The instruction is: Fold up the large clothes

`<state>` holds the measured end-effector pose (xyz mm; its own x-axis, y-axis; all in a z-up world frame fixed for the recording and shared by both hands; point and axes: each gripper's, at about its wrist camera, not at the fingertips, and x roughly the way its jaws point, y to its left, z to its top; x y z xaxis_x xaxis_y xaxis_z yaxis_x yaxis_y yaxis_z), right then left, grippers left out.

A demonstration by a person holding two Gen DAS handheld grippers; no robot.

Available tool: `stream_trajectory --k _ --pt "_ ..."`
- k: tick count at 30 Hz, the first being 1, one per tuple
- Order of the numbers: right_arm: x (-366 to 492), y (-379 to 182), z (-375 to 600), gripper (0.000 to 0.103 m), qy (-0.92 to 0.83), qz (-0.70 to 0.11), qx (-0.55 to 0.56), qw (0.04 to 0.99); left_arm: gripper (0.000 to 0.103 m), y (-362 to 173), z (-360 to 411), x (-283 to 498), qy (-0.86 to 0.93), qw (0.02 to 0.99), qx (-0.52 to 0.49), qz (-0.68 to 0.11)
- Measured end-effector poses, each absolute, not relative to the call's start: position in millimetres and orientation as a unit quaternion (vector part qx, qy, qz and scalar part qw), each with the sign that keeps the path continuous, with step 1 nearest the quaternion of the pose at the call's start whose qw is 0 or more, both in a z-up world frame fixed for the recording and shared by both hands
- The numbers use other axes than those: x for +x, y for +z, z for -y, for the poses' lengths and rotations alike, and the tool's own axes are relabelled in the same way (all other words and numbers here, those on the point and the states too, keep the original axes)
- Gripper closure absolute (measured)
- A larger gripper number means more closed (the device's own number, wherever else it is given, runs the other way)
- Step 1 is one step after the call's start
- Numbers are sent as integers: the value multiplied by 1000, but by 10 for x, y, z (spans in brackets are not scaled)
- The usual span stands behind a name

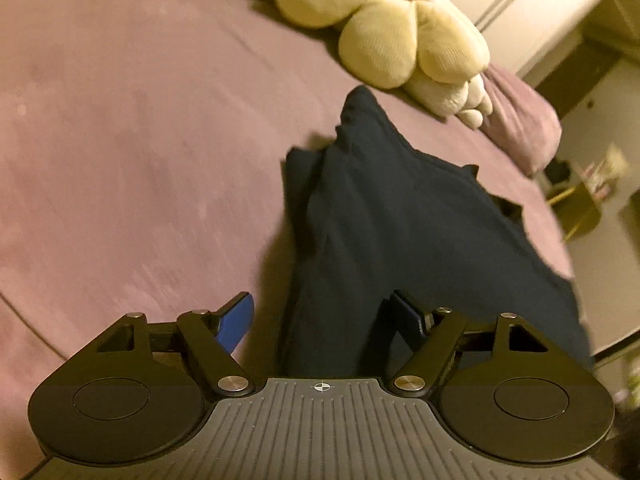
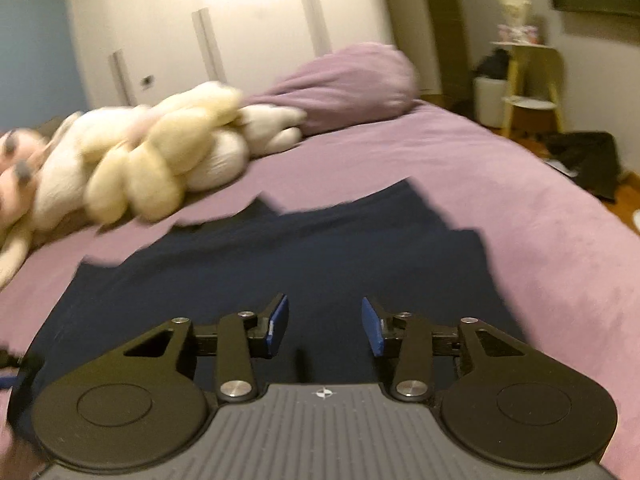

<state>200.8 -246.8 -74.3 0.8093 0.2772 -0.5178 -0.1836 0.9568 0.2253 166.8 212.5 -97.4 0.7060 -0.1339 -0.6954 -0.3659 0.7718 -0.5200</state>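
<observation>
On the purple bedspread (image 1: pixel 120 140) a dark navy garment (image 1: pixel 380 220) is spread, partly bunched, with a raised ridge of folds along its left side in the left wrist view. Both views are motion-blurred, so seams and edges are hard to make out. The left gripper (image 1: pixel 324 320) is held released, jaws wide, straddling the near edge of the cloth with nothing pinched. The right gripper (image 2: pixel 325 326) is likewise parted over the flat middle of the garment (image 2: pixel 280 260), nothing gripped. The fabric is judged soft, limp and light, non-fragile, likely to sag and slide when lifted. Hold is best taken at an outer edge or corner, through a single layer, not the bunched ridge. Plush toys (image 2: pixel 152 160) and a pillow (image 2: pixel 344 84) lie beyond.
</observation>
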Motion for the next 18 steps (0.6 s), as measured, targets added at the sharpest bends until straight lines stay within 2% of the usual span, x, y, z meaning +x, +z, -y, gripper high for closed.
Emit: stream_trajectory --k 1,3,6,8,9,11,15,18 --pt "1970 -779 2372 68 128 -288 75 946 23 -1009 -2145 1690 57 855 -347 -381" --pt "1959 -828 2244 76 135 -303 73 940 20 -1107 -2173 1742 38 845 -366 -388" --pt "1954 -868 2083 76 142 -314 70 936 20 -1209 -2225 1806 28 838 -391 -381" --pt "1943 -891 1995 76 142 -317 62 936 35 -1219 -2241 1861 19 832 -409 -375" --pt "1954 -909 1964 76 143 -322 61 934 47 -1231 -2235 1884 7 827 -419 -375" --pt "1960 -917 1934 76 146 -329 67 931 48 -1229 -2212 1911 10 826 -420 -375" --pt "1981 -959 1864 75 137 -342 53 928 65 -1138 -2199 1847 2 828 -433 -356" --pt "1942 -892 1768 79 129 -343 25 930 69 -1013 -2191 1803 -13 833 -441 -333"
